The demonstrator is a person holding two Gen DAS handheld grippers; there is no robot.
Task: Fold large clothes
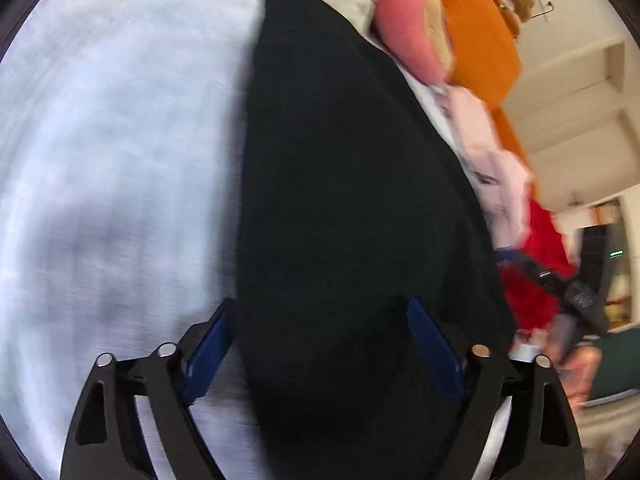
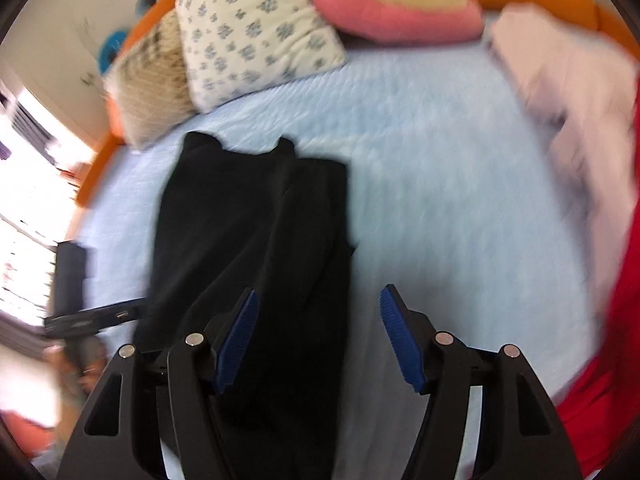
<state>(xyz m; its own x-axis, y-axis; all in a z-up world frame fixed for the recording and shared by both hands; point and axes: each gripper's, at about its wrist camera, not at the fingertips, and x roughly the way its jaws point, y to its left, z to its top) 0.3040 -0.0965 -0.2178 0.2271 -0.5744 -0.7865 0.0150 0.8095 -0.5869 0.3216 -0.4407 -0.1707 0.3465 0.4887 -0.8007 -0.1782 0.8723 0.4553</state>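
Observation:
A black garment (image 1: 340, 160) lies lengthwise on the light blue bedspread (image 1: 120, 140), folded into a long narrow shape. My left gripper (image 1: 320, 304) hovers over its near end with both blue pads wide apart and the cloth below them, not pinched. In the right wrist view the same garment (image 2: 248, 216) stretches away toward the pillows. My right gripper (image 2: 319, 290) is open above its right edge, one pad over the black cloth and the other over the bedspread (image 2: 440, 200). Both views are blurred.
A floral pillow (image 2: 256, 32), a striped pillow (image 2: 152, 92) and a pink cushion (image 2: 392, 4) sit at the orange headboard (image 1: 480, 40). A pale pink garment (image 2: 568, 112) and a red one (image 2: 624, 320) lie at the right. The other gripper and a hand (image 1: 576, 292) show at the edge.

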